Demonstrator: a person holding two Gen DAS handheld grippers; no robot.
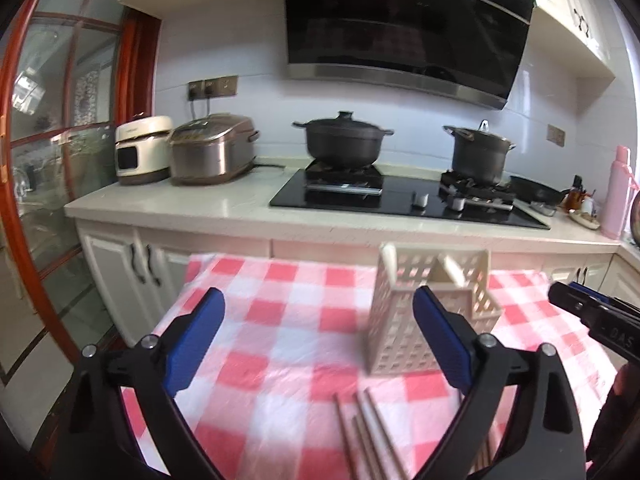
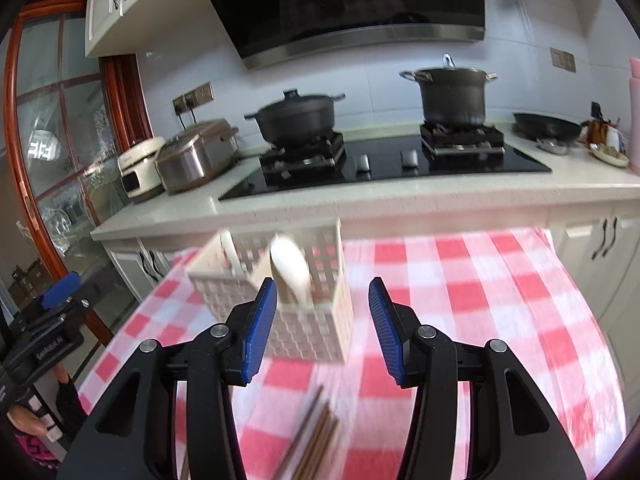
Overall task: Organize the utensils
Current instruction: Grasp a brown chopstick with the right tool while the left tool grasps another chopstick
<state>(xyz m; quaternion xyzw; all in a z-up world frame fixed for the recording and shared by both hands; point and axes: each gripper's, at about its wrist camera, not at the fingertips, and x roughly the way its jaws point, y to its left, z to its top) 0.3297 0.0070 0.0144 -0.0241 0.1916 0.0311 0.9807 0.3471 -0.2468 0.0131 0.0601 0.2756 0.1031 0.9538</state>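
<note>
Tilting downward, both hand-held grippers, left (image 1: 318,338) and right (image 2: 323,330), gape empty behind the basket (image 2: 280,300), above chopsticks (image 1: 368,432).

Utensil holder (image 1: 430,312) on tablecloth (image 1: 280,320); chopsticks (image 1: 368,432) before it; stove (image 1: 400,200) behind.

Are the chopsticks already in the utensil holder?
No, the chopsticks lie flat on the checkered cloth in front of the utensil holder.
</note>
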